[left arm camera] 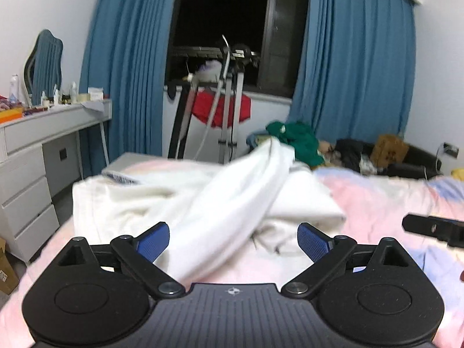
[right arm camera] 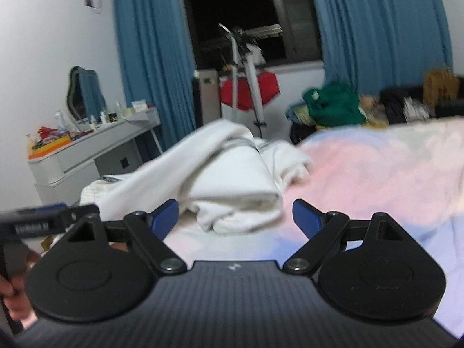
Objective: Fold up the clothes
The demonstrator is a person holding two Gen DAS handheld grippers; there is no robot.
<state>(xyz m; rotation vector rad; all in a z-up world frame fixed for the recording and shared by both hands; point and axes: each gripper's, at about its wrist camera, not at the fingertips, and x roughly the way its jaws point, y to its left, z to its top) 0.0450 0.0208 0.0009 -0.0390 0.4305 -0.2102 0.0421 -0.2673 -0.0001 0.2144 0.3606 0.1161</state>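
A white garment (left arm camera: 203, 203) lies crumpled on the pink and pale-blue bedspread (left arm camera: 391, 203), with a long fold running down toward the camera. My left gripper (left arm camera: 233, 242) is open, its blue pads (left arm camera: 153, 240) wide apart; the fold's lower end lies between them, untouched by either pad. The right gripper (left arm camera: 435, 229) shows as a black piece at the right edge. In the right wrist view the same white garment (right arm camera: 232, 174) is bunched just ahead of my right gripper (right arm camera: 236, 217), which is open and holds nothing. The left gripper (right arm camera: 43, 220) shows at the left there.
A grey dressing table (left arm camera: 43, 133) with a mirror and bottles stands left of the bed. Beyond the bed's far edge are blue curtains (left arm camera: 130, 72), a metal stand with red cloth (left arm camera: 229, 107), green clothes (left arm camera: 301, 139) and a cardboard box (left arm camera: 388, 148). A person's hand (right arm camera: 11, 293) holds the left gripper.
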